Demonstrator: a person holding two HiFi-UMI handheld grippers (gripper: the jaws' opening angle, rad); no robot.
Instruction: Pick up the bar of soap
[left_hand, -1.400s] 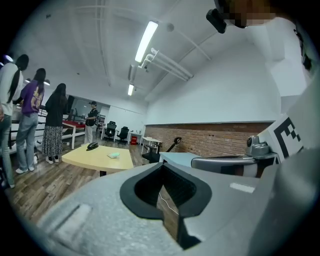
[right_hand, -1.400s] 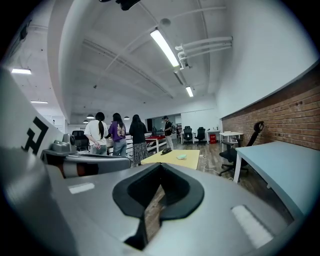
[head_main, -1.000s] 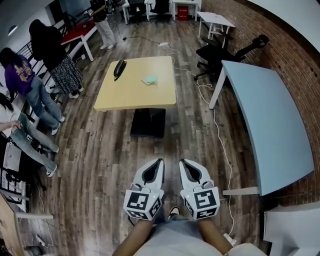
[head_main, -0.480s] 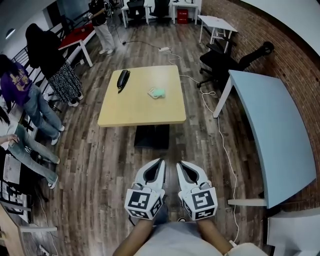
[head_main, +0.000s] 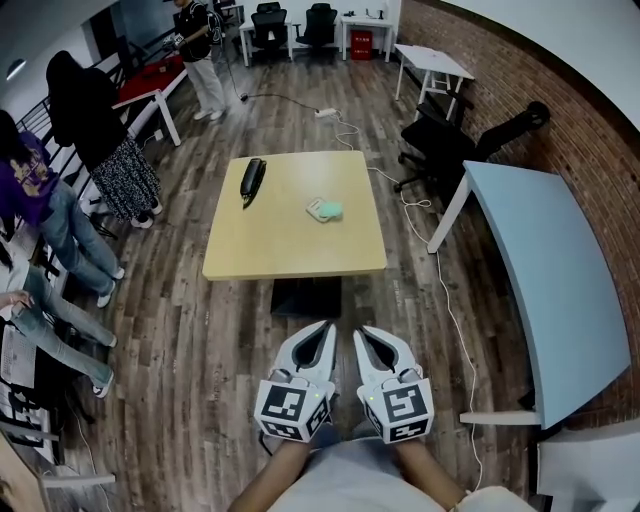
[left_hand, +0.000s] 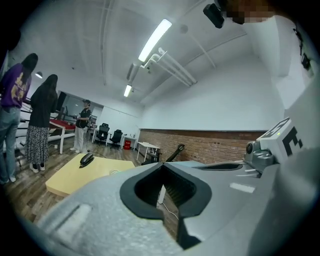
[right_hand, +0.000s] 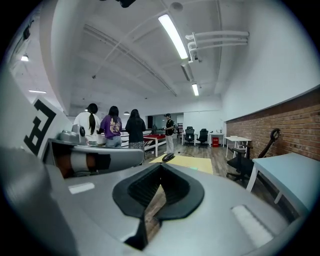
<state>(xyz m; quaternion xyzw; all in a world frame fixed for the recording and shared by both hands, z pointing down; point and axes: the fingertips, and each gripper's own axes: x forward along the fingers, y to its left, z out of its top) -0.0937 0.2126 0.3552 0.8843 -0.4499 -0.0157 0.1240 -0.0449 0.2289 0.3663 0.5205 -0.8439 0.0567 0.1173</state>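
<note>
— Head view: where did the bar of soap (head_main: 325, 209) lie?
— On the yellow table (head_main: 290, 240), right of a black object (head_main: 251, 180), well apart from both grippers.
— And the jaws?
— The left gripper (head_main: 322, 324) and right gripper (head_main: 362, 329) were each closed and held nothing.

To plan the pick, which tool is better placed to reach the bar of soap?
Left, though only slightly. The bar of soap lies almost straight ahead of the left tool; the right tool stands a little aside. Both are shut and well short of the yellow table.
</note>
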